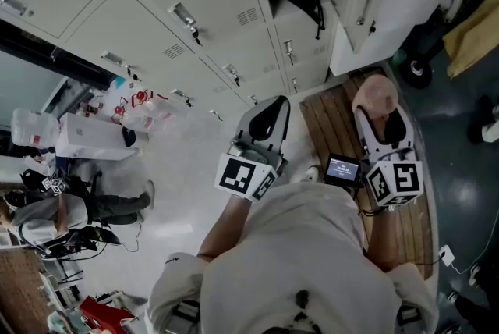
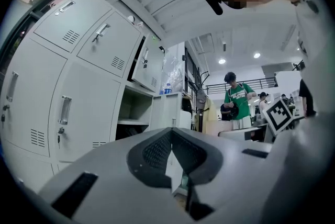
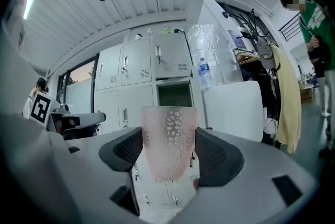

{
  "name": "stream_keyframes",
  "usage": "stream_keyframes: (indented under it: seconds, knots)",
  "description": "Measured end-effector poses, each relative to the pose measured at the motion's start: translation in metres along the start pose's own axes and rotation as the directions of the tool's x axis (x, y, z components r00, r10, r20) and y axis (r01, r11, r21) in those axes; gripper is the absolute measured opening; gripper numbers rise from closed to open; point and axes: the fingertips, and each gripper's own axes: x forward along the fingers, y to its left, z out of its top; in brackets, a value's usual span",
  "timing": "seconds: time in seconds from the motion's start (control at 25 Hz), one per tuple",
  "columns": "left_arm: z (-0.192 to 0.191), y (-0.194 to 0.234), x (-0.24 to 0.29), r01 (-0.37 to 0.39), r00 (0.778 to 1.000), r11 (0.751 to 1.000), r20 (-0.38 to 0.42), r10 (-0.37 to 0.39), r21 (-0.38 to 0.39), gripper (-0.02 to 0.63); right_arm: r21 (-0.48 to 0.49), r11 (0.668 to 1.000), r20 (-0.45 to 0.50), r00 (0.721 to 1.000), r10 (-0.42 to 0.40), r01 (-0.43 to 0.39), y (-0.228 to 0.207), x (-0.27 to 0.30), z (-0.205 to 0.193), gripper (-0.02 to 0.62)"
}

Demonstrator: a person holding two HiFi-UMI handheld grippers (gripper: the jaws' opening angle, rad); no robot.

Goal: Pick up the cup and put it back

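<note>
**Pink cup pinched in right jaws**

The right gripper (image 3: 170, 150) has its jaws pinching the pink cup (image 3: 170, 136) by its sides, at frame centre. The left gripper (image 2: 171, 154) has its jaws pressed together, empty. In the head view, lockers (image 1: 156, 5) fill the upper left, and what may be wooden slats (image 1: 327, 118) lie beside the cup.

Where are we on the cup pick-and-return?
Done: the pick. The right gripper is shut on the pink cup, with one pad on each side, and holds it upright in front of the lockers. No surface shows under it.
In hand: only the cup. The left gripper is shut on nothing.
Left: setting the cup back down and letting go.
</note>
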Motion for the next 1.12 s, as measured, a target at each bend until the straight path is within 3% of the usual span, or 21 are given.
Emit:
stream_keyframes:
  seconds: [0.52,1.12]
  knots:
    - [0.009,0.032,0.026,0.038,0.999,0.999,0.02,-0.039,0.014,0.008,-0.005,1.0,-0.01,1.0,-0.025,0.025,0.005,0.032,0.001,0.325]
    - [0.015,0.172,0.061,0.108,0.994,0.993,0.028,-0.106,-0.049,0.008,-0.019,0.994,-0.015,0.994,-0.104,0.104,0.052,0.159,0.013,0.325]
